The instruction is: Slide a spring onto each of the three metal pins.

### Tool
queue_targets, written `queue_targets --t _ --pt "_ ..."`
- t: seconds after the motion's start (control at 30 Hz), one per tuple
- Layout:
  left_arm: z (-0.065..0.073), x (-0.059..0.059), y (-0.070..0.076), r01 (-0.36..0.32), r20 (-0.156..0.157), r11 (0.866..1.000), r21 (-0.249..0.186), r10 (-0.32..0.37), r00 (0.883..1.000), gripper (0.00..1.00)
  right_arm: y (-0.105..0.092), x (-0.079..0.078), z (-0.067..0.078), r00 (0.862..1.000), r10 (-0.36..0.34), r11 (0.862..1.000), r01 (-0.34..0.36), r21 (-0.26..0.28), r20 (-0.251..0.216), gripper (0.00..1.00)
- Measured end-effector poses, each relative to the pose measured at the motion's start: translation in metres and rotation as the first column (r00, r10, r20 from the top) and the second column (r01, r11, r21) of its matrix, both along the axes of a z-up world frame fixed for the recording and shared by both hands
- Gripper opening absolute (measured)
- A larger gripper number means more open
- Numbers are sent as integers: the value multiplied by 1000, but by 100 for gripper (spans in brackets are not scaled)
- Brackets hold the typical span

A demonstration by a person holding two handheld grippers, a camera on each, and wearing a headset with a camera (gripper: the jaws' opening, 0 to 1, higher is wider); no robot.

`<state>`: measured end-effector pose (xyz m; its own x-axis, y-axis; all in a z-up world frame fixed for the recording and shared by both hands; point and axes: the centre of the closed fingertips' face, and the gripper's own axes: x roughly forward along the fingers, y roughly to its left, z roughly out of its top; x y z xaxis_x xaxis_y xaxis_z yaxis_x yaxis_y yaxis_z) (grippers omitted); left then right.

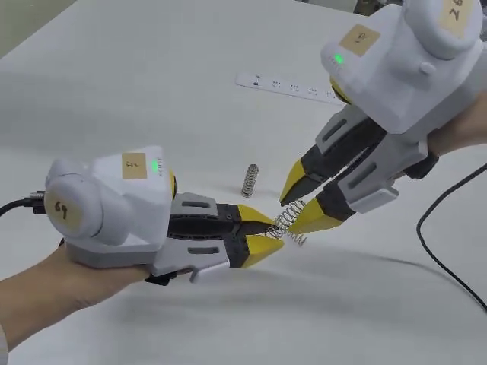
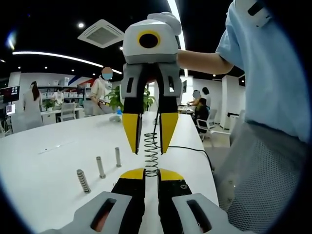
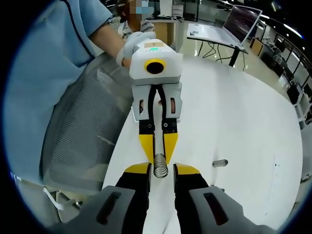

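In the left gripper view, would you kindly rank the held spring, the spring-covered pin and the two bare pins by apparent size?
The held spring
spring-covered pin
left bare pin and right bare pin: alike, not ranked

White table (image 1: 114, 84) carrying a white power strip (image 1: 289, 86) lying near its far side, a black cable (image 1: 449, 266) trailing across it, three metal pins (image 2: 100, 167) standing upright, one wearing a spring (image 2: 83, 181)

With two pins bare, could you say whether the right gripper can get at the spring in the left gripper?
Probably yes: the right gripper is open and straddles the spring; the left gripper pinches only its end, leaving the rest free.
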<state>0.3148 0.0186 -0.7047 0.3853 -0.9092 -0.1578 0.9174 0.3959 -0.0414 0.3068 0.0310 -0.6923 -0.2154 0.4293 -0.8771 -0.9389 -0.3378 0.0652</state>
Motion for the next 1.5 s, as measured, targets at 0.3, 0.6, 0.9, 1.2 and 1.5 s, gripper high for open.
queue_targets --t 0.3,0.6,0.9,1.2,1.5 --pt "2 1 1 -3 2 1000 -2 3 1000 1 1 -1 -3 1000 -4 1000 4 1 -9 13" --pt "3 1 -1 0 -1 1000 -10 0 1000 1 1 -3 -6 1000 -5 1000 5 0 -17 11" --pt "3 0 -1 3 -7 1000 -13 -3 1000 1 3 -5 -7 1000 -9 1000 9 -1 -21 9" --pt "1 -1 -3 6 -10 1000 -5 -6 1000 1 1 -5 -8 999 -31 999 30 -16 -24 8" --pt "1 0 -6 13 -4 1000 4 -13 1000 2 -2 -4 -9 999 -43 999 42 -23 -30 7"
